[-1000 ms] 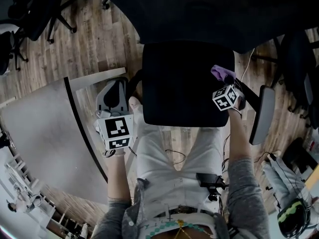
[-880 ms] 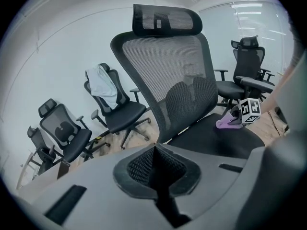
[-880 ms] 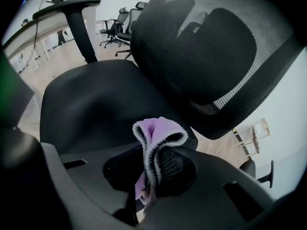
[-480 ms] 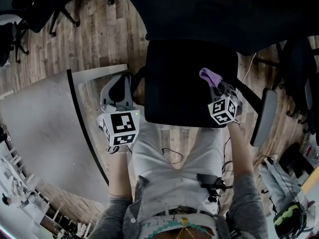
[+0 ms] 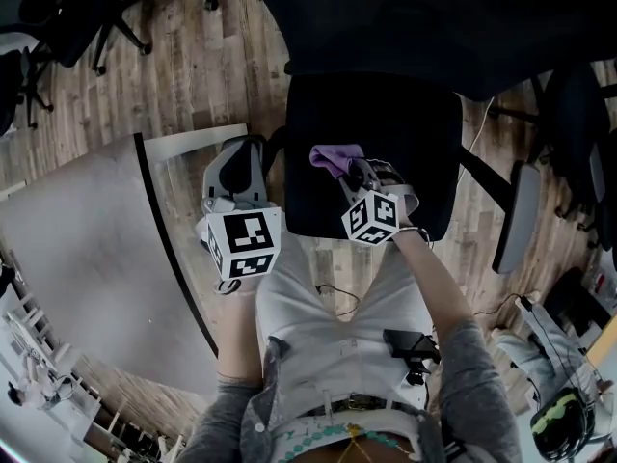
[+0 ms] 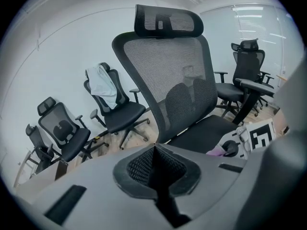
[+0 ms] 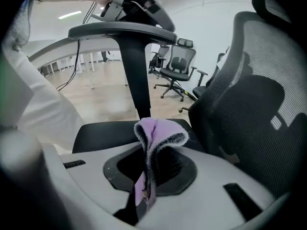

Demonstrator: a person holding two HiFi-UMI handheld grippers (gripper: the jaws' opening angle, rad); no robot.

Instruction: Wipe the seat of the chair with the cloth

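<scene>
The black seat of the mesh office chair lies just in front of me. My right gripper is shut on a purple cloth, held over the seat's left-centre part. In the right gripper view the cloth stands folded between the jaws of the right gripper, with the seat below and the mesh back to the right. My left gripper hangs beside the seat's left edge, shut with nothing in it. In its own view the left gripper faces the chair back and the cloth.
A curved white tabletop lies at my left. The chair's right armrest sticks out on the right, and the left armrest stands over the seat. Other office chairs stand around on the wood floor. My legs are by the seat's front.
My right gripper has carried the cloth leftward across the seat, from its right edge to left of the middle. The left gripper has hardly moved.
</scene>
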